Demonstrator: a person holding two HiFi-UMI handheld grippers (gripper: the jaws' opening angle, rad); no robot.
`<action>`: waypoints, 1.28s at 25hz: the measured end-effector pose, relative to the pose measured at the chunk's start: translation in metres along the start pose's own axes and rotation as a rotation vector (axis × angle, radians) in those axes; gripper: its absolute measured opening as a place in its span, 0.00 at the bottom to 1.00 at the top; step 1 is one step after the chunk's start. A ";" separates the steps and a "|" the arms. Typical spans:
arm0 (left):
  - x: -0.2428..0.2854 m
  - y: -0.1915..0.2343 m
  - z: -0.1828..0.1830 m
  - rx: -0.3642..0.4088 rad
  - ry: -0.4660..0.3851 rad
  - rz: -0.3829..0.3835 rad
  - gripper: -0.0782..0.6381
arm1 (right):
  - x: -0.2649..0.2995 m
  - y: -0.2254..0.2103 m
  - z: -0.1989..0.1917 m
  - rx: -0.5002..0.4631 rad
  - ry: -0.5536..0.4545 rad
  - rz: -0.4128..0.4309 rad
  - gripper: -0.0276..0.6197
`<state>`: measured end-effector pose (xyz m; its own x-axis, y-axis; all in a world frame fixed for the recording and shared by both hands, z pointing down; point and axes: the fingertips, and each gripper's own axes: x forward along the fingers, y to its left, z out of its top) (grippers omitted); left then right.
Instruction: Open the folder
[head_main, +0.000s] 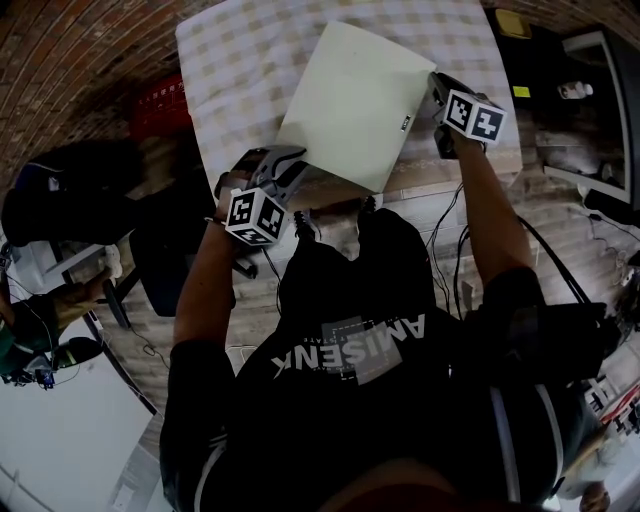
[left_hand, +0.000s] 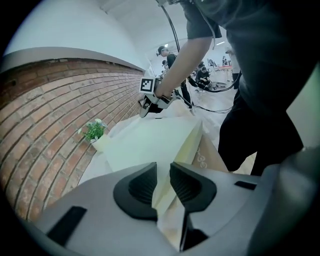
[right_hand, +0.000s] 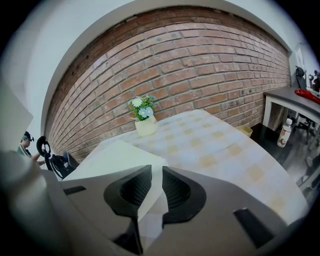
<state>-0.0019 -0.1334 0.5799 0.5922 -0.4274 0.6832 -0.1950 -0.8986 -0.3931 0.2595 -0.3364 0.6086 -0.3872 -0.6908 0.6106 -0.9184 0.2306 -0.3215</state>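
Note:
A pale cream folder (head_main: 355, 100) lies askew on the checked tablecloth (head_main: 240, 60). My left gripper (head_main: 290, 165) is at the folder's near left corner. In the left gripper view that corner of the folder (left_hand: 150, 142) runs in between the two black pads, and the left gripper (left_hand: 162, 182) is shut on it. My right gripper (head_main: 437, 92) is at the folder's right corner. There a thin corner of the folder (right_hand: 115, 155) sits between the narrow jaws, with the right gripper (right_hand: 156, 187) shut on it. The right gripper (left_hand: 150, 102) also shows across the folder in the left gripper view.
A white pot of flowers (right_hand: 145, 120) stands at the far end of the table by the brick wall. The table's wooden front edge (head_main: 440, 185) is right under my arms. A red crate (head_main: 160, 105) and a black bag (head_main: 60, 190) sit left; a dark desk with a bottle (head_main: 575, 90) stands right.

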 end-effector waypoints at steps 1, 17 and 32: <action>-0.001 0.000 0.000 -0.007 -0.004 0.001 0.24 | 0.000 0.000 0.000 0.000 0.003 -0.001 0.19; -0.005 0.004 -0.003 -0.156 -0.069 -0.001 0.23 | -0.001 -0.001 0.001 0.016 0.005 -0.001 0.19; -0.032 0.032 -0.020 -0.406 -0.105 0.053 0.18 | -0.002 -0.001 0.001 0.041 0.021 -0.015 0.19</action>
<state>-0.0428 -0.1498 0.5577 0.6452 -0.4805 0.5939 -0.5070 -0.8509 -0.1376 0.2609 -0.3359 0.6071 -0.3757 -0.6794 0.6303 -0.9200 0.1917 -0.3417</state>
